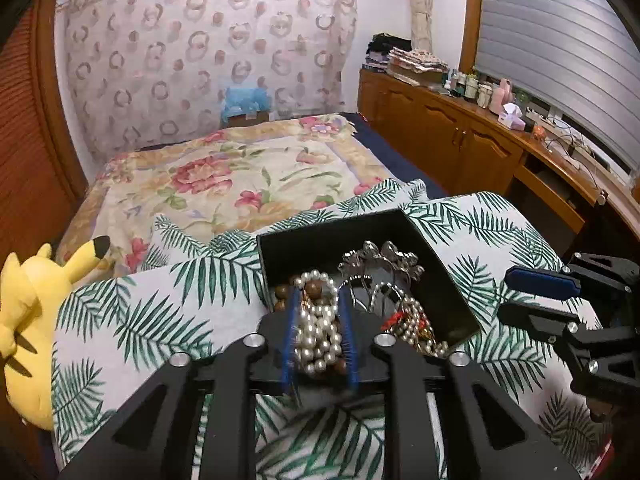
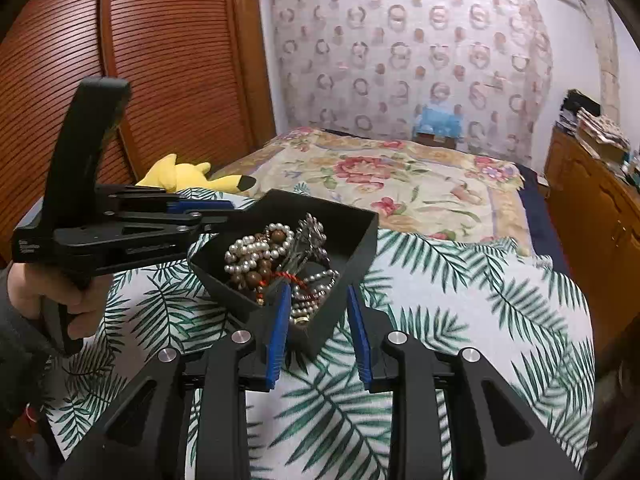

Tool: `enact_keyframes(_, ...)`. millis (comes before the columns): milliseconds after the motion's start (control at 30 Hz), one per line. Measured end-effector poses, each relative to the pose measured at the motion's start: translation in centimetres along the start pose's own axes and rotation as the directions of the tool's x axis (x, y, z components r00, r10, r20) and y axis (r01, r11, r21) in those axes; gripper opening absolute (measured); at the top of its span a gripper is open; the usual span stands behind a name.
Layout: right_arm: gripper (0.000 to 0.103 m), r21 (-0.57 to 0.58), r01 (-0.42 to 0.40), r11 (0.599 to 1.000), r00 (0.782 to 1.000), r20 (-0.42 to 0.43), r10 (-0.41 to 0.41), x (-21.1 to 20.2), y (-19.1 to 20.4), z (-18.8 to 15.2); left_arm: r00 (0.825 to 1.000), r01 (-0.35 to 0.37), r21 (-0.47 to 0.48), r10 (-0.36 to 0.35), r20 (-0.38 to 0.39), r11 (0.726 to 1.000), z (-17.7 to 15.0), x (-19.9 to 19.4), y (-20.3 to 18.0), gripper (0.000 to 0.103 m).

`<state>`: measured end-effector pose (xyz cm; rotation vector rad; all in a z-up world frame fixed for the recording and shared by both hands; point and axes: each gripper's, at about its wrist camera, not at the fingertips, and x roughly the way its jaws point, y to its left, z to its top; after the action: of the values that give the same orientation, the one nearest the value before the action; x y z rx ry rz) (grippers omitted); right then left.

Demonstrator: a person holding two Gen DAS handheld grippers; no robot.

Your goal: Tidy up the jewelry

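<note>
A black jewelry box (image 1: 404, 236) sits on a palm-print pillow (image 1: 168, 320) at the near end of the bed (image 1: 224, 172), heaped with tangled pieces. The left tool (image 1: 319, 330) reaches over the box's near edge, its blue pads closed around a bunch of the pearl necklace (image 1: 318, 336) — wooden beads (image 2: 276, 238) and a silver ornament (image 2: 310, 232) lie knotted alongside. The right tool (image 2: 320, 320) has its fingers spread, straddling the box's near corner without gripping it. Lifting the pearls cleanly likely calls for a slow, straight rise while the right tool closes on the box wall to steady it — otherwise the tangle may drag the light box along. A yellow plush (image 1: 24, 320) rests at the pillow's left edge.
</note>
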<state>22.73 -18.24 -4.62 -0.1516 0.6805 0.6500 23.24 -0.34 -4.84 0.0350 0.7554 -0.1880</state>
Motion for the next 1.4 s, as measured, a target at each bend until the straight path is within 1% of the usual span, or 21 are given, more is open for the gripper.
enact_keyframes(33, 0.035, 0.008, 0.007, 1.000, 1.000, 0.004, -0.007, -0.4, 0.0, -0.3, 1.000, -0.001, -0.001, 0.001, 0.003, 1.000, -0.3, -0.4, -0.2, 0.020)
enact_keyframes(67, 0.039, 0.013, 0.012, 1.000, 1.000, 0.009, -0.012, -0.7, 0.0, -0.4, 1.000, -0.002, -0.004, 0.002, 0.007, 1.000, -0.6, -0.9, -0.3, 0.023)
enact_keyframes(100, 0.042, 0.018, 0.018, 1.000, 1.000, 0.014, -0.018, -1.0, 0.1, -0.5, 1.000, -0.004, -0.007, 0.004, 0.011, 1.000, -1.1, -1.4, -0.4, 0.029)
enact_keyframes(133, 0.046, 0.026, 0.028, 0.999, 0.999, 0.023, -0.029, -1.5, 0.2, -0.8, 1.000, -0.005, -0.010, 0.005, 0.016, 1.000, -1.3, -1.8, -0.5, 0.032)
enact_keyframes(167, 0.050, 0.031, 0.035, 0.999, 0.999, 0.028, -0.036, -1.8, 0.3, -1.0, 1.000, -0.006, -0.014, 0.007, 0.021, 1.000, -1.6, -2.2, -0.5, 0.038)
enact_keyframes(267, 0.054, 0.069, 0.060, 0.996, 0.997, 0.037, -0.063, -2.9, 0.4, -1.6, 1.000, -0.005, -0.026, 0.006, 0.024, 1.000, -2.5, -3.5, -0.8, 0.053)
enact_keyframes(300, 0.056, 0.076, 0.063, 0.995, 0.997, 0.038, -0.066, -3.2, 0.4, -1.7, 1.000, -0.007, -0.027, 0.008, 0.029, 1.000, -2.7, -4.0, -0.9, 0.055)
enact_keyframes(333, 0.061, 0.082, 0.074, 0.994, 0.996, 0.041, -0.078, -3.5, 0.5, -1.9, 0.999, -0.011, -0.029, 0.012, 0.034, 1.000, -2.9, -4.5, -0.9, 0.058)
enact_keyframes(367, 0.066, 0.088, 0.089, 0.992, 0.994, 0.048, -0.094, -4.0, 0.6, -2.1, 0.999, -0.015, -0.033, 0.016, 0.038, 0.999, -3.0, -4.9, -0.9, 0.066)
enact_keyframes(400, 0.069, 0.092, 0.098, 0.991, 0.993, 0.055, -0.103, -4.4, 0.7, -2.2, 0.999, -0.017, -0.039, 0.019, 0.042, 0.999, -3.2, -5.4, -1.0, 0.075)
enact_keyframes(467, 0.083, 0.097, 0.114, 0.989, 0.990, 0.068, -0.121, -5.2, 0.8, -2.3, 0.998, -0.020, -0.040, 0.022, 0.052, 0.999, -3.5, -6.4, -1.2, 0.083)
enact_keyframes(500, 0.086, 0.099, 0.123, 0.987, 0.988, 0.081, -0.131, -5.7, 1.0, -2.5, 0.998, -0.025, -0.038, 0.027, 0.055, 0.999, -3.9, -6.7, -1.3, 0.088)
enact_keyframes(567, 0.097, 0.107, 0.130, 0.986, 0.985, 0.100, -0.140, -6.5, 1.2, -2.7, 0.997, -0.046, -0.038, 0.048, 0.063, 0.998, -4.3, -7.6, -1.6, 0.092)
enact_keyframes(633, 0.100, 0.119, 0.140, 0.983, 0.982, 0.111, -0.154, -7.1, 1.4, -2.9, 0.996, -0.059, -0.043, 0.062, 0.068, 0.997, -4.5, -8.2, -1.6, 0.094)
enact_keyframes(700, 0.100, 0.127, 0.147, 0.981, 0.979, 0.122, -0.163, -7.8, 1.6, -3.1, 0.994, -0.075, -0.053, 0.079, 0.073, 0.996, -5.1, -9.1, -1.8, 0.095)
enact_keyframes(833, 0.100, 0.135, 0.192, 0.972, 0.965, 0.156, -0.212, -9.8, 2.5, -3.5, 0.988, -0.110, -0.063, 0.116, 0.105, 0.992, -6.0, -11.1, -2.2, 0.095)
enact_keyframes(933, 0.100, 0.139, 0.195, 0.971, 0.959, 0.182, -0.219, -11.2, 3.1, -3.6, 0.980, -0.136, -0.071, 0.145, 0.138, 0.988, -6.5, -12.9, -2.6, 0.095)
enact_keyframes(1000, 0.100, 0.145, 0.210, 0.967, 0.952, 0.197, -0.236, -12.2, 3.5, -3.7, 0.974, -0.141, -0.080, 0.153, 0.165, 0.987, -6.9, -14.4, -3.0, 0.095)
enact_keyframes(1100, 0.100, 0.156, 0.202, 0.967, 0.948, 0.217, -0.233, -13.3, 4.0, -3.8, 0.966, -0.147, -0.093, 0.163, 0.202, 0.985, -7.3, -16.4, -3.3, 0.095)
enact_keyframes(1267, 0.100, 0.159, 0.201, 0.967, 0.943, 0.236, -0.235, -14.7, 4.8, -4.0, 0.958, -0.156, -0.116, 0.178, 0.223, 0.981, -7.8, -18.4, -3.6, 0.095)
enact_keyframes(1400, 0.100, 0.163, 0.203, 0.965, 0.939, 0.247, -0.239, -15.4, 5.0, -4.3, 0.958, -0.157, -0.109, 0.178, 0.224, 0.982, -8.2, -18.8, -4.1, 0.095)
